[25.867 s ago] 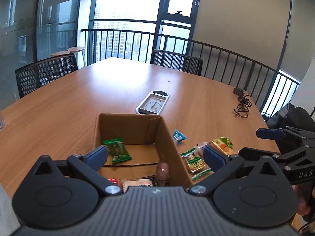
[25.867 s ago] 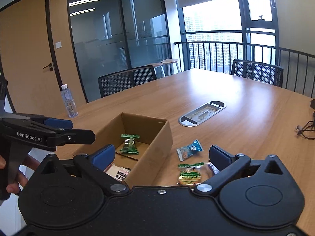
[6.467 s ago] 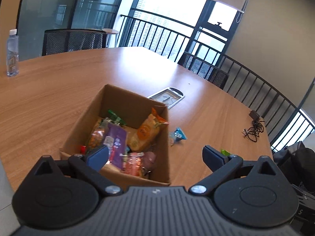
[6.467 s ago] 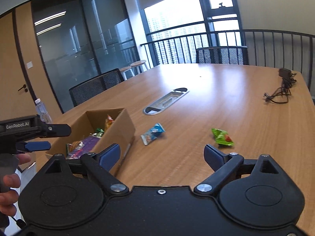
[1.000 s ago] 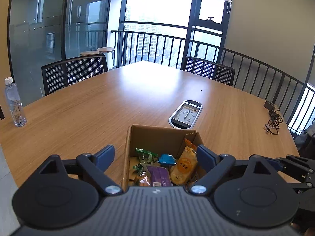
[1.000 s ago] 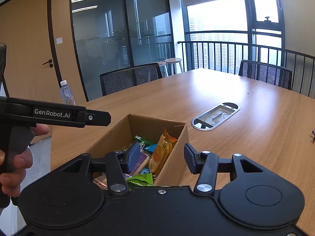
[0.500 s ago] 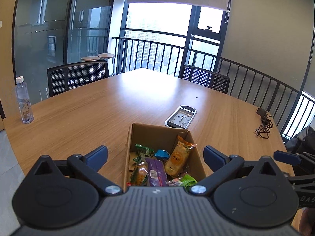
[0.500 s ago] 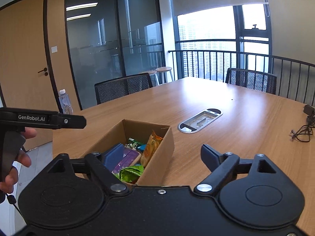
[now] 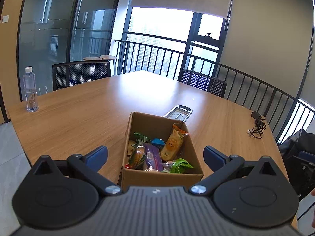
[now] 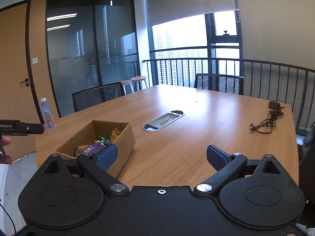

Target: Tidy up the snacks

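Observation:
An open cardboard box [image 9: 137, 122] stands on the wooden table [image 9: 82, 106] near its front edge. It holds several snack packets: an orange one [image 9: 172, 144] leaning on the right wall, a purple one [image 9: 152, 155], a green one [image 9: 180, 166]. My left gripper [image 9: 155, 155] is open and empty, held back from the box and above it. My right gripper [image 10: 161, 156] is open and empty, right of the box [image 10: 126, 139]. The left gripper also shows at the left edge of the right wrist view [image 10: 21, 127].
A water bottle [image 9: 30, 90] stands at the table's left end. A metal cable hatch [image 9: 179, 113] lies behind the box. A black charger and cable [image 10: 269, 118] lie at the right. Mesh chairs [image 9: 80, 74] stand around the table.
Both grippers have pulled back and up from the box. The right gripper opened about a second ago, and a green packet now lies in the box's front corner.

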### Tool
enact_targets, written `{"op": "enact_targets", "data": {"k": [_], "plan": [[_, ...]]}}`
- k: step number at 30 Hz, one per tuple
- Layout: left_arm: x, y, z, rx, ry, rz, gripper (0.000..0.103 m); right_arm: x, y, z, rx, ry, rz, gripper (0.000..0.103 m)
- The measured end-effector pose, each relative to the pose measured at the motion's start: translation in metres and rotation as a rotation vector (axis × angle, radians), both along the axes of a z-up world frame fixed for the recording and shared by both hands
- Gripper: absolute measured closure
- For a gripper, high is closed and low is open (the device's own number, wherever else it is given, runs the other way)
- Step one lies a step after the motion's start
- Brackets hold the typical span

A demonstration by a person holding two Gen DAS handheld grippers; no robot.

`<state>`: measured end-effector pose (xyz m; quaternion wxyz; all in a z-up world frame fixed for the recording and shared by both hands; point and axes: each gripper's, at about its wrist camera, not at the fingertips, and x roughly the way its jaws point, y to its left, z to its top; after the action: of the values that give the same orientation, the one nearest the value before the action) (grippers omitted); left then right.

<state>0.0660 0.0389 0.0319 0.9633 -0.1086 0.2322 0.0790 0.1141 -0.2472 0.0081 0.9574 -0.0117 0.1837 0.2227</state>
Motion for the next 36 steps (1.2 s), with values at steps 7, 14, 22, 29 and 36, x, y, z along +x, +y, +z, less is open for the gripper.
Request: {"op": "enact_targets", "data": {"k": [7, 14, 22, 29, 36], "plan": [[-0.027, -0.007, 0.003, 0.020, -0.042, 0.025, 0.000, -0.025, -0.026, -0.002, 0.046, -0.021, -0.042, 0.000], [-0.056, -0.020, 0.005, 0.052, -0.050, 0.016, 0.000, -0.056, -0.038, -0.004, 0.068, -0.004, -0.077, 0.000], [-0.078, -0.040, 0.011, 0.112, -0.047, -0.015, 0.000, -0.085, -0.031, 0.001, 0.048, 0.019, -0.109, 0.000], [-0.085, -0.048, 0.003, 0.125, -0.039, -0.020, 0.000, -0.099, -0.025, -0.001, 0.026, 0.014, -0.103, 0.000], [-0.085, -0.051, -0.005, 0.134, -0.020, -0.024, 0.000, -0.101, -0.022, -0.010, 0.027, 0.037, -0.086, 0.000]]}}
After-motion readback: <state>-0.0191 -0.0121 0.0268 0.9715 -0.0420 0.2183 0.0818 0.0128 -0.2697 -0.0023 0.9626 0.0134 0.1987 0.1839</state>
